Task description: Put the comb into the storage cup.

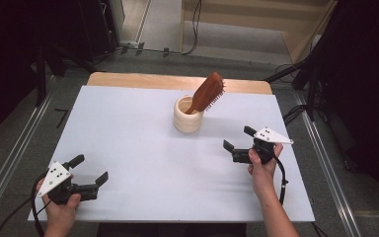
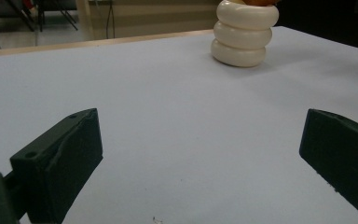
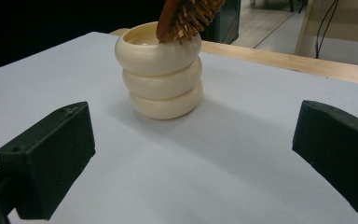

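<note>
A cream ribbed cup (image 1: 187,115) (image 2: 244,33) (image 3: 161,72) stands upright on the white table (image 1: 128,128), a little behind its middle. A brown wooden hairbrush (image 1: 207,93) (image 3: 186,16) stands in it handle down, leaning to the right with its bristles facing right. My right gripper (image 1: 238,138) (image 3: 193,154) hovers open to the right of the cup and nearer the person, jaws pointing at it, nothing between them. My left gripper (image 1: 90,168) (image 2: 200,154) is open and empty at the front left corner, far from the cup.
The table's bare wooden strip (image 1: 177,81) runs along the far edge. Grey floor with metal rails (image 1: 10,163) lies on both sides, and dark stands and cables (image 1: 301,74) sit behind the table.
</note>
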